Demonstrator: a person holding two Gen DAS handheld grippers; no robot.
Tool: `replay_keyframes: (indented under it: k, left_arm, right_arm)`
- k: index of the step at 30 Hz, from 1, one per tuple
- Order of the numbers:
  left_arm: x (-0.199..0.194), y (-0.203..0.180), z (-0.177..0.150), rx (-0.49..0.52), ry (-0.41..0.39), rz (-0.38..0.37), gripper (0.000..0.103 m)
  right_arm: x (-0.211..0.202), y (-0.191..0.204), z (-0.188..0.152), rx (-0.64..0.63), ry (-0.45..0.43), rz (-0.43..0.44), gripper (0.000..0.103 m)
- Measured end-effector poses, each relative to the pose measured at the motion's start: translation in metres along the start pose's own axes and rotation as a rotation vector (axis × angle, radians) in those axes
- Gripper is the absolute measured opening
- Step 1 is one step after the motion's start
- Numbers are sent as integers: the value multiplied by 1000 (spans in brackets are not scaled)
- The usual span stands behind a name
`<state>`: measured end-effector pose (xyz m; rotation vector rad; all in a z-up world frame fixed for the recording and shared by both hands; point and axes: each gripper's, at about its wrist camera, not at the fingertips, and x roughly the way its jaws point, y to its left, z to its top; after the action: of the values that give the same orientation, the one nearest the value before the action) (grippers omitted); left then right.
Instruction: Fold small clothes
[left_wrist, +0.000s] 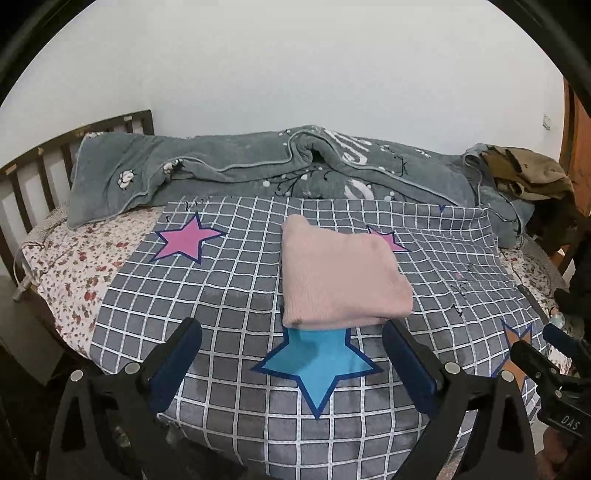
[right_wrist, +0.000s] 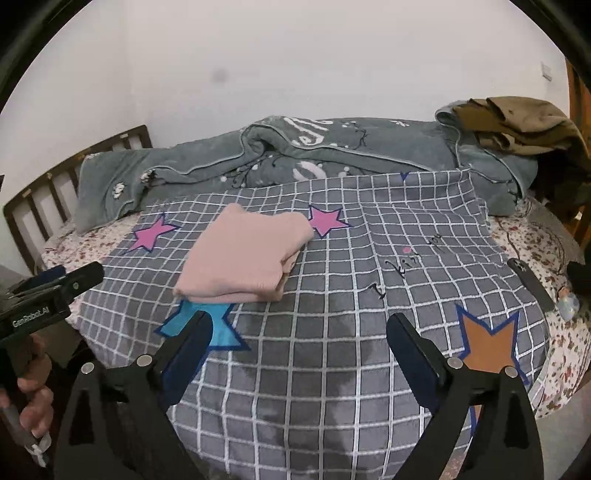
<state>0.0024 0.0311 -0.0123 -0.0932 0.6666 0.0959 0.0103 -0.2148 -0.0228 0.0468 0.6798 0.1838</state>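
A folded pale pink knitted garment (left_wrist: 341, 271) lies flat on a grey cloth with a white grid and coloured stars (left_wrist: 229, 295), spread over a bed with a flowered sheet (left_wrist: 70, 266). The garment is a squarish stack of several layers; its slightly longer axis runs from the bed's near edge toward the far side, where a rumpled grey-green fleece blanket with white print (left_wrist: 229, 162) lies along the wall. Its layered open edges show at the near right corner in the right wrist view (right_wrist: 243, 254); its rounded fold faces left. Its near edge covers the top of a blue star print (left_wrist: 317, 363), and its far right corner touches a pink star print (right_wrist: 325, 220).

The left gripper (left_wrist: 291, 354) stands wide, with nothing between its jaws, apart from the garment and near the bed's near edge. The right gripper (right_wrist: 299, 347) is likewise wide and empty, to the right of the garment over bare grid cloth, beside an orange star print (right_wrist: 487, 347).

The grid cloth is free on every side of the garment, widest to the right. A heap of olive-brown clothing (right_wrist: 517, 122) sits at the far right corner. A dark wooden slatted headboard (left_wrist: 44, 162) closes the left end.
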Motion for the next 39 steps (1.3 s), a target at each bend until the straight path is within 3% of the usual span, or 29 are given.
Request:
replay_keyframes:
  k: [9, 39]
  left_arm:
    - [-21, -9, -1, 30, -30, -13, 99]
    - [-28, -17, -1, 40, -41, -22, 99]
  right_arm:
    - [-20, -1, 0, -19, -43, -4, 95]
    - [-36, 0, 4, -8, -66, 17, 95]
